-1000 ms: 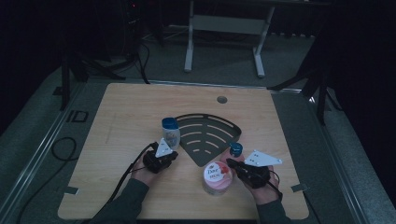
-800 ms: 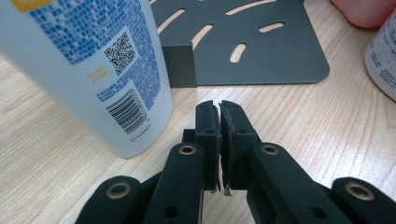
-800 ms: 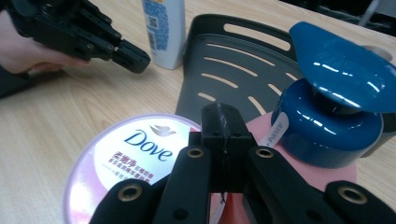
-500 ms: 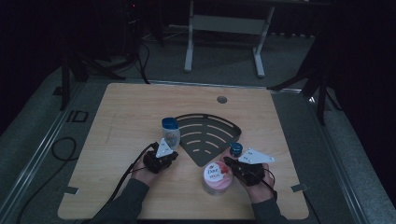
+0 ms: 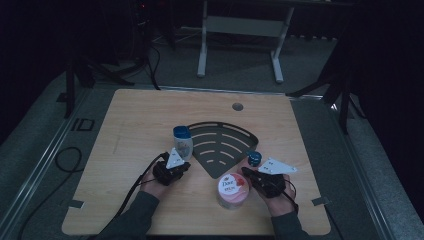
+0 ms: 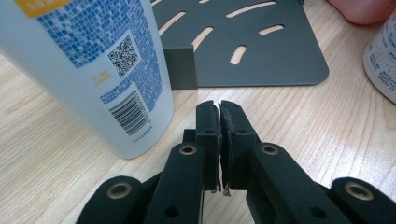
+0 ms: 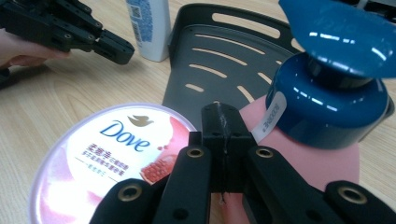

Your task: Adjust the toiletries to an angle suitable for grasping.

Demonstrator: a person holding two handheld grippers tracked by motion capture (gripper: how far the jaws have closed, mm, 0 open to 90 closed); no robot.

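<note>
Beside the slotted, fan-shaped metal rack (image 5: 220,145) stands a round, glossy-lidded jar (image 5: 233,190).

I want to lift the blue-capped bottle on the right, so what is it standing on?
In the right gripper view the blue-capped bottle seems to rest on something pink, beside the dark slotted tray. The cap hides the join; what the pink thing is cannot be told.

High view dim, murky, surroundings near black; gripper views brighter, sharp, glare on glossy blue cap (image 7: 334,29).
</note>
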